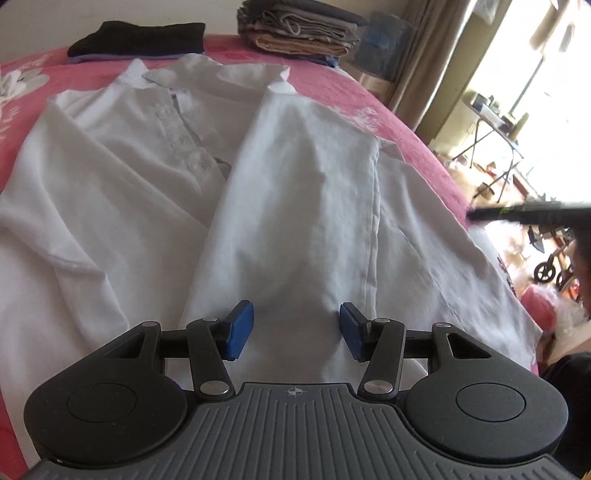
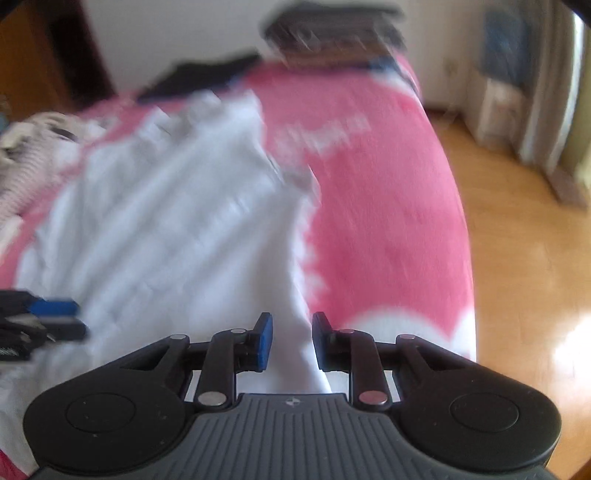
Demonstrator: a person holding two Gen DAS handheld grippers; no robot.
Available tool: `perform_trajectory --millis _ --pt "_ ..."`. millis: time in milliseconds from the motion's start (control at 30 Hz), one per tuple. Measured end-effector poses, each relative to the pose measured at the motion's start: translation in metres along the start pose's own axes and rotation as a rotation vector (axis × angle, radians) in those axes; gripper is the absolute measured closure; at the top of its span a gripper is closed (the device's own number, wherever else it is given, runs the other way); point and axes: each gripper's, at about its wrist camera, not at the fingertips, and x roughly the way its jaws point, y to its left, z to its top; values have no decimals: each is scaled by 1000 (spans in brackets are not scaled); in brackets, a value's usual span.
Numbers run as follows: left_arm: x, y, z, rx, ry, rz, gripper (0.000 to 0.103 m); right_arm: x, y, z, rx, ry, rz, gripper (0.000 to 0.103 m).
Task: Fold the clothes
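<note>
A white button-up shirt [image 1: 155, 177] lies spread on the pink bedspread [image 1: 332, 92], collar at the far end. Its right side panel [image 1: 303, 192] is folded over the middle. My left gripper [image 1: 296, 329] hovers over the near hem of that panel, open, its blue pads [image 1: 240, 330] wide apart with nothing pinched. The right wrist view is blurred. There my right gripper [image 2: 291, 341] is above the shirt's right edge [image 2: 184, 229], open by a narrow gap, with the cloth lying below and not gripped. The left gripper's fingers [image 2: 48, 317] show at the left.
Folded stacks sit at the far end of the bed: a black one [image 1: 140, 37] and a grey-beige one [image 1: 299, 33]. A striped garment [image 2: 26, 158] lies at the left. The bed's right edge drops to a wooden floor [image 2: 517, 240]. A folding table [image 1: 495, 125] stands by the window.
</note>
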Motion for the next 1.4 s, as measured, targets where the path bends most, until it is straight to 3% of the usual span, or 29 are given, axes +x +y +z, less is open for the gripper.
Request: perform_trajectory --millis 133,300,367,467,567,700,767,800,900,967,1033,1133,1233,1333,1400 --pt "1 1 -5 10 -6 -3 52 -1 25 46 -101 -98 9 77" --pt "2 4 -5 8 -25 -23 52 51 31 121 -40 -170 49 72" --pt "3 8 -5 -4 -28 -43 52 84 28 153 5 -152 70 57" --pt "5 12 -4 -8 -36 -67 52 129 27 196 37 -124 80 57" --pt "8 18 -4 -27 -44 -95 52 157 44 224 -59 -92 90 59" --pt "11 21 -4 -35 -56 -113 51 180 85 234 -303 -10 61 68" --pt "11 20 -4 -39 -59 -116 51 199 97 231 -356 42 44 81" --pt "11 19 -4 -35 -61 -115 51 210 101 230 -374 70 38 82" --pt "11 19 -5 -21 -66 -114 51 242 103 226 -363 103 -63 85" --pt "11 19 -5 -24 -68 -116 51 252 96 228 -293 56 -159 85" --pt "11 20 -5 -26 -69 -118 51 250 88 232 -199 34 -177 85" --pt "11 20 -5 -28 -68 -120 51 232 93 229 -198 -21 -213 85" --pt "11 19 -5 -22 -67 -120 51 212 104 230 -196 -79 -113 85" --pt "11 18 -4 -10 -65 -114 51 218 115 234 -194 -41 36 85" --pt "11 17 -3 -5 -65 -110 51 237 118 234 -185 15 51 85"
